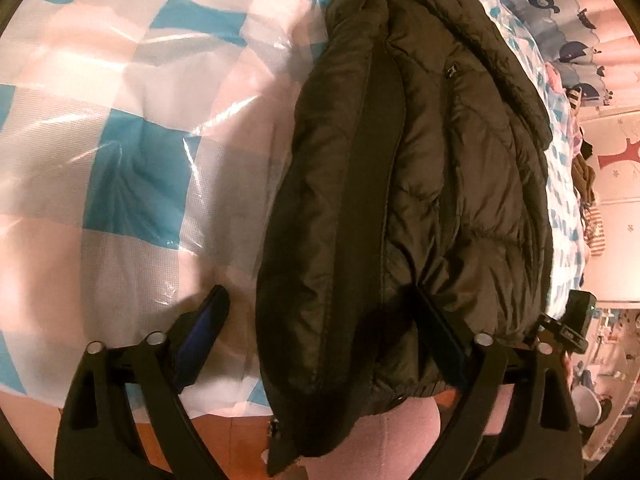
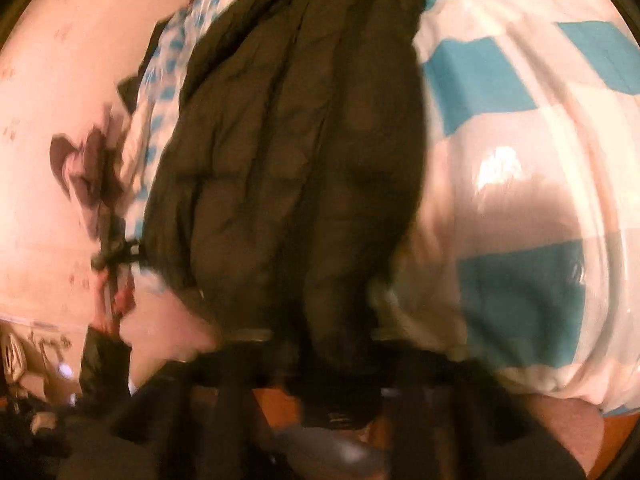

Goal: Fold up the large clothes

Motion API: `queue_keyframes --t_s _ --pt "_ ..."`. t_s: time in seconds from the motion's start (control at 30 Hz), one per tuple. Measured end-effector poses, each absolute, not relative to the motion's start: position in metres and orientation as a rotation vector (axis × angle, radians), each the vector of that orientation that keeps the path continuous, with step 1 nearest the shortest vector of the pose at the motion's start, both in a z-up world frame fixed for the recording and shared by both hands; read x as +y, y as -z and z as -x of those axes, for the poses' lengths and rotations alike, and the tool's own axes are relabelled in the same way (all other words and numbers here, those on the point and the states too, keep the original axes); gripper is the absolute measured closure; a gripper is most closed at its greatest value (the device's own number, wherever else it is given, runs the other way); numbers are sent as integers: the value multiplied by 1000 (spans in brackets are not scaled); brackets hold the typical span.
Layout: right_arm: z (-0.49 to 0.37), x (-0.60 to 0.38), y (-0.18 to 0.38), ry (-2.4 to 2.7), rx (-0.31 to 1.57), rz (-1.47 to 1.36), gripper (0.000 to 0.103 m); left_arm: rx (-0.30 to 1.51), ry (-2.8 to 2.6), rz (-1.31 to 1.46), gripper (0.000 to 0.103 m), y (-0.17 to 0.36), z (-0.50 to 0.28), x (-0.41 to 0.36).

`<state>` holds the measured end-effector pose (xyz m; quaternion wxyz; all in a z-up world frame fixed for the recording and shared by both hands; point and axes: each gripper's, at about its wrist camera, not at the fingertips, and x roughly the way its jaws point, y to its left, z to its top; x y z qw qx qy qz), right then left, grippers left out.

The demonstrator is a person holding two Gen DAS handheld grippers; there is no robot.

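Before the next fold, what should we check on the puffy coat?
1. Coat lying on the checked cover: ok.
2. Coat already folded lengthwise into a narrow strip: ok.
3. Left tool straddling the hem, pads not pressing: ok, open.
4. Right tool shut on the hem: cannot tell from the blurred picture whether cloth is truly pinched.
5. Hem hanging over the bed edge: not ok, it could slip.
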<state>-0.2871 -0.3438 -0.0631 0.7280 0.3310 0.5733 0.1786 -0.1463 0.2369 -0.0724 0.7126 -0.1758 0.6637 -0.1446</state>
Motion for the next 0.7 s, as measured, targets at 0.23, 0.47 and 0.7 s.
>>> queue_keyframes --t_s 0.23,0.47,0.7 --pt "274 -345 -29 -435 989 -666 95 1415 293 350 89 24 155 227" --pt "267 -378 -108 -443 842 -604 95 1345 335 385 94 -26 163 216" --pt "310 -424 -79 -362 891 -632 95 1425 440 395 93 -9 202 193"
